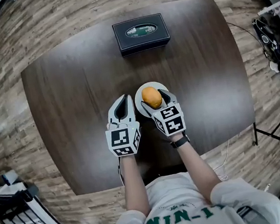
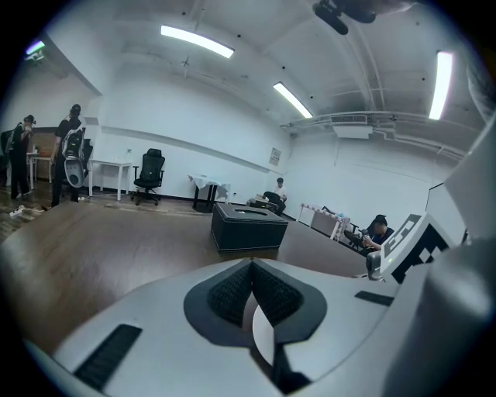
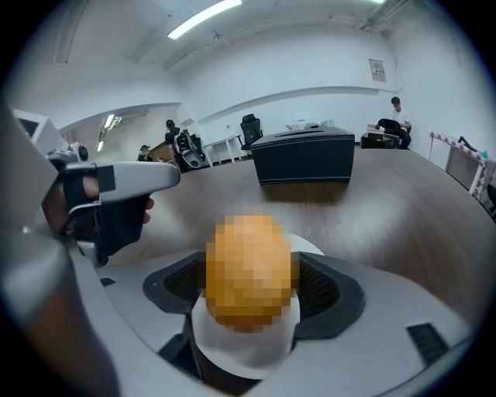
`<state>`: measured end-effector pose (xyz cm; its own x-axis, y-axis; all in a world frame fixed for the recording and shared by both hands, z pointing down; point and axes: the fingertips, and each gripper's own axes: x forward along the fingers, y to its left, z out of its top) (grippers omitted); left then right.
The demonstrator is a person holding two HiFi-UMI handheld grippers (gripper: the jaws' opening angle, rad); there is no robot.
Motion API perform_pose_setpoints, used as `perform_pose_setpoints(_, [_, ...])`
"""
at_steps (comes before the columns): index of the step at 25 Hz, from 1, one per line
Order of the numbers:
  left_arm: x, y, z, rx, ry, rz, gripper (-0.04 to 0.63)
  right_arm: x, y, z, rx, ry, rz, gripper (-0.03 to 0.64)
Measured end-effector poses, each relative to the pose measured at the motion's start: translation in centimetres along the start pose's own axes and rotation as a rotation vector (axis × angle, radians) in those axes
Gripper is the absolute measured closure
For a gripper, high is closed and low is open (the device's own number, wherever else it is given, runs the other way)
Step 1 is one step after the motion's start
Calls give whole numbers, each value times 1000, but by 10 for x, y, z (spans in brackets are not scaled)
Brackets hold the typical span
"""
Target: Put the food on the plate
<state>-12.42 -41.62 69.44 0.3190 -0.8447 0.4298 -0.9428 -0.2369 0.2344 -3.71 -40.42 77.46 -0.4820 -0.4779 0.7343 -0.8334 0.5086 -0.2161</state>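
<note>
Right gripper (image 1: 155, 100) pinches the food (image 1: 151, 97) — a round orange piece — by its two sides, over the plate (image 1: 138, 96); if it already touches the plate, I cannot tell. Left gripper (image 1: 122, 102) is pressed together and empty, at 9 o'clock from the plate. I judge the food light and rather soft, with smooth skin that may slip — a gentle hold across its widest middle seems safest. A box (image 1: 141, 33) stands at 12 o'clock, well apart.

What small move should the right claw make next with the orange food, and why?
Probably lower the right claw slightly until the orange food rests on the white plate. The claw grips the food directly above the plate, and contact between them cannot be confirmed.
</note>
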Motion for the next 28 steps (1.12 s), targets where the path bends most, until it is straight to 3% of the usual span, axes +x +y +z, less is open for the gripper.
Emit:
perform_pose_setpoints(13, [-2, 2, -8, -1, 18, 14, 582, 8, 1, -8, -20, 8, -17, 256])
perform_pose_setpoints(21, [-9, -1, -7, 4, 16, 21, 583, 4, 3, -5, -22, -14, -18, 141])
perform_pose_setpoints(28, [-20, -4, -6, 9, 14, 28, 582, -9, 4, -1, -23, -44, -33, 117])
